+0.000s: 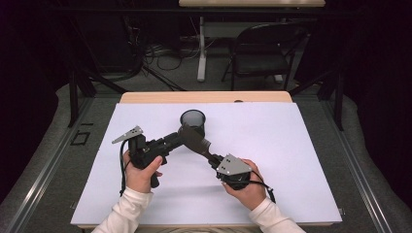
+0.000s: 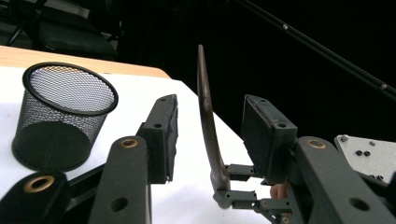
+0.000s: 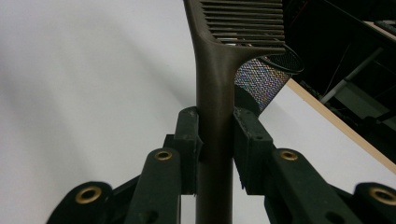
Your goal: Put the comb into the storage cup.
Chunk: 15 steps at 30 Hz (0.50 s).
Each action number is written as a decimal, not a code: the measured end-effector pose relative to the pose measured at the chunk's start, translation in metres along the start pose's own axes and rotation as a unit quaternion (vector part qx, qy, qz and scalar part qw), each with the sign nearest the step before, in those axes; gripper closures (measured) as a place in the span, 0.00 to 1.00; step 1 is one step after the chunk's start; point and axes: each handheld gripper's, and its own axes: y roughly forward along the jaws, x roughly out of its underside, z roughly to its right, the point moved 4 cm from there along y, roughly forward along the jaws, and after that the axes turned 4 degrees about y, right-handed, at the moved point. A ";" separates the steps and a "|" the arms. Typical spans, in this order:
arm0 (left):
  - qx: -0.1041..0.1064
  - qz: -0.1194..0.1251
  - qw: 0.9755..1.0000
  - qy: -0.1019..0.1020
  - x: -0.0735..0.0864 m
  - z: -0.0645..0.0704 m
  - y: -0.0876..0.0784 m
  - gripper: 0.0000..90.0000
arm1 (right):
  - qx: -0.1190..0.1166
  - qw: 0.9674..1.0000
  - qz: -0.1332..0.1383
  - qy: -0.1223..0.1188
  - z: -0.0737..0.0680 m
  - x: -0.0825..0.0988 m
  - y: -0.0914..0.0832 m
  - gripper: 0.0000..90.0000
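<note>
both hand-held grippers (image 1: 180,137) (image 1: 210,154) meet at a comb (image 1: 195,141).

Comb (image 3: 215,93) teeth and handle end cut off.

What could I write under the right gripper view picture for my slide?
Right gripper clamps a brown comb by its handle, near a mesh cup.

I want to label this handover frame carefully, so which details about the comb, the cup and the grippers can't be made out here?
- Comb: its tooth end is cut off by the top edge of the right gripper view, and its handle end by the bottom edge.
- Mesh cup: whether anything lies inside; the dark mesh hides it in the left gripper view and it is too small in the high view.
- Left gripper: the high view cannot settle pad contact; the comb overlaps them.
</note>
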 end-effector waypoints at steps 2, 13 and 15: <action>-0.001 0.000 1.000 0.002 0.000 0.000 0.002 0.64 | -0.001 1.000 -0.001 -0.001 -0.001 0.000 0.000 0.81; 0.000 0.004 1.000 -0.009 0.002 0.002 0.012 0.70 | -0.002 1.000 0.004 -0.002 -0.003 -0.001 0.000 0.81; 0.000 0.002 1.000 -0.012 0.003 0.003 0.014 0.72 | -0.001 1.000 0.004 -0.002 -0.003 -0.001 0.000 0.81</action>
